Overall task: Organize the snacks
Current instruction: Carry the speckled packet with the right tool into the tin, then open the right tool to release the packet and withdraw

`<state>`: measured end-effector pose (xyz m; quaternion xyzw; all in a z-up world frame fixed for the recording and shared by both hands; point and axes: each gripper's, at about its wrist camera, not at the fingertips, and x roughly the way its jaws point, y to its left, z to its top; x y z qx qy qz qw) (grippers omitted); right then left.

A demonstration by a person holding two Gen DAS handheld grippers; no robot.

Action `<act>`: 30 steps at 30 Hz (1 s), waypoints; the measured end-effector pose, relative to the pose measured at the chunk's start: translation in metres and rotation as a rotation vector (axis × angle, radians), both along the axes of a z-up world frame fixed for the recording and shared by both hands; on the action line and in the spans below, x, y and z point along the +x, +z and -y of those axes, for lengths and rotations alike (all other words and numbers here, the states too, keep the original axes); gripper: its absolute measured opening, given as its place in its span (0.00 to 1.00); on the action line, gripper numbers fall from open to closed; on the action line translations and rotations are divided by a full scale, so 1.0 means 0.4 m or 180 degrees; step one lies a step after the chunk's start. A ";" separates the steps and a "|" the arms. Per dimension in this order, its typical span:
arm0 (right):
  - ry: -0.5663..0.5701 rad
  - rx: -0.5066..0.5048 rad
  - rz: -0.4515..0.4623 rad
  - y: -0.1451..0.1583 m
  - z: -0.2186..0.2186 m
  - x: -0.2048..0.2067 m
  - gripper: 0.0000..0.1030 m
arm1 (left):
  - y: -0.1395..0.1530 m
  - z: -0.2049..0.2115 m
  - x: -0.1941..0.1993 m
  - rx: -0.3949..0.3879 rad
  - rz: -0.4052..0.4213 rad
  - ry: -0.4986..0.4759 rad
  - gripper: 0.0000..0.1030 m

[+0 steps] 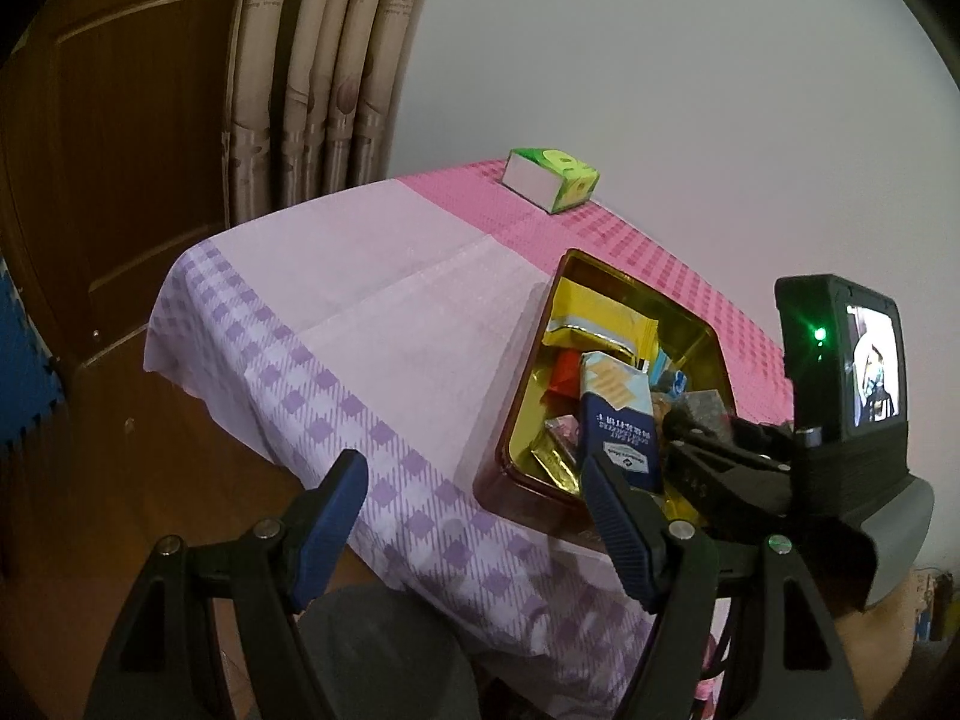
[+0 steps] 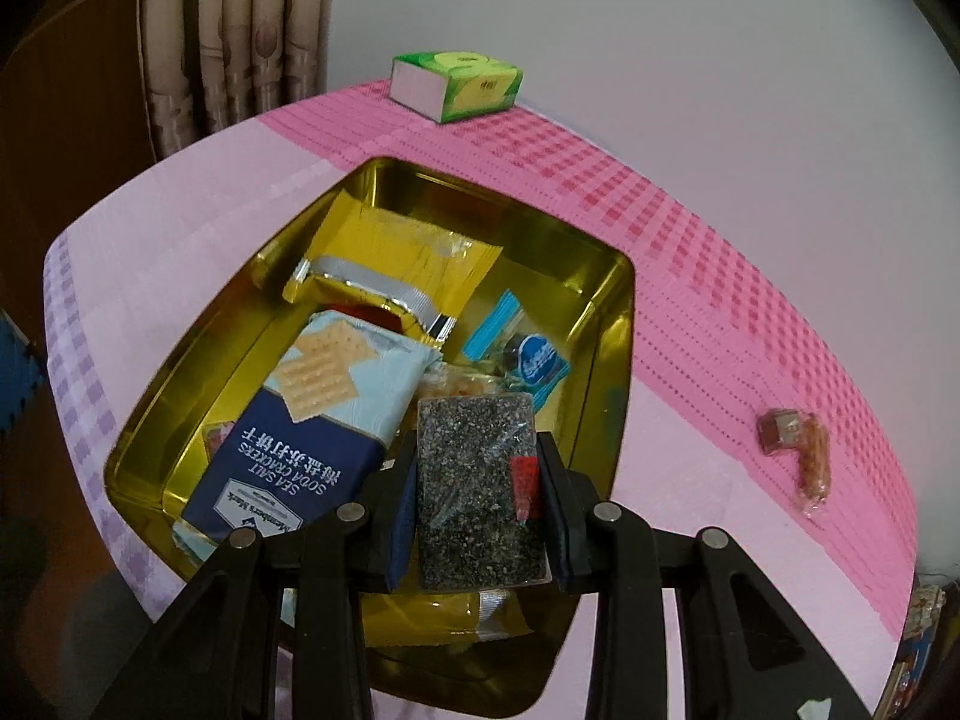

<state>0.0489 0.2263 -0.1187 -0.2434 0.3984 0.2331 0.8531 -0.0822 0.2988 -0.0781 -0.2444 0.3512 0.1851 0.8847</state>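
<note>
A gold tin box (image 2: 612, 324) on the pink tablecloth holds several snacks: a blue soda cracker pack (image 2: 312, 414), a gold foil pack (image 2: 384, 264) and a small blue packet (image 2: 528, 354). My right gripper (image 2: 480, 492) is shut on a dark speckled sesame bar (image 2: 474, 480) and holds it over the tin's near side. My left gripper (image 1: 474, 510) is open and empty, left of the tin (image 1: 522, 396) over the table's corner. The cracker pack (image 1: 618, 414) shows behind its right finger. A clear-wrapped brown snack (image 2: 798, 450) lies on the cloth right of the tin.
A green tissue box (image 2: 456, 84) stands at the far edge of the table near the white wall. Curtains (image 1: 318, 78) and a wooden door (image 1: 114, 180) are to the left. The table corner (image 1: 180, 348) drops to the wooden floor.
</note>
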 end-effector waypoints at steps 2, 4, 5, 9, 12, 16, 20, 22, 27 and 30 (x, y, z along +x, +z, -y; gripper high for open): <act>-0.0005 0.0014 -0.0001 -0.004 0.000 0.001 0.31 | -0.002 -0.001 0.001 -0.0007 -0.0011 0.0003 0.73; -0.0002 0.0026 -0.0004 -0.005 -0.001 0.003 0.33 | -0.005 0.000 0.003 -0.0011 -0.0023 -0.0002 0.73; 0.0006 0.0048 -0.0017 -0.005 -0.001 0.004 0.33 | -0.004 0.000 0.003 -0.0005 -0.0020 -0.0002 0.73; 0.0016 0.0073 -0.0038 -0.009 0.004 0.008 0.34 | -0.006 0.003 0.005 0.0011 -0.0028 -0.0007 0.73; 0.0021 0.0124 -0.0037 -0.009 0.019 0.001 0.46 | -0.006 0.006 0.007 0.0032 -0.0036 -0.0017 0.73; 0.0048 0.0245 0.0006 0.001 0.054 -0.016 0.62 | -0.008 0.017 0.009 0.0083 -0.0040 -0.0042 0.73; 0.0053 0.0405 -0.0004 0.013 0.106 -0.039 0.62 | -0.009 0.027 0.011 0.0137 -0.0052 -0.0088 0.73; 0.0051 0.0509 -0.0003 0.020 0.148 -0.056 0.66 | -0.009 0.034 0.013 0.0180 -0.0057 -0.0119 0.73; -0.0043 0.0710 -0.0013 0.025 0.277 -0.095 0.70 | -0.009 0.064 0.015 0.0300 -0.0071 -0.0225 0.73; -0.0185 0.0855 -0.0059 0.019 0.398 -0.116 0.75 | -0.016 0.099 0.017 0.0339 -0.0075 -0.0390 0.73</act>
